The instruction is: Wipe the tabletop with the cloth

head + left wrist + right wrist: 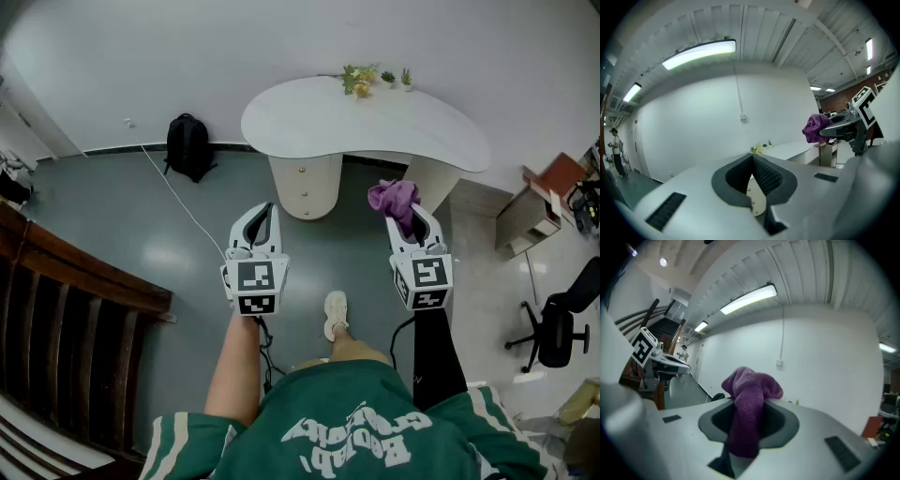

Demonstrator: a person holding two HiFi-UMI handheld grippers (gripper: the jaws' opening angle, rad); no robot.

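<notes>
Purple cloth is clamped in R gripper; L gripper jaws shut, empty; table ahead.

Cool, even light falls from ceiling tube lamps — a soft sheen lies on the grey floor, shadows faint. Both gripper views bend strongly toward dark round edges — the nearest surfaces blur.

The left tool and right tool are pale grey shells with dark ridged pads; behind each sits a white cube with black square markers. Small screws dot the left tool's inner plate. The person wears a green shirt with white lettering, and a black sleeve behind the right tool.
</notes>
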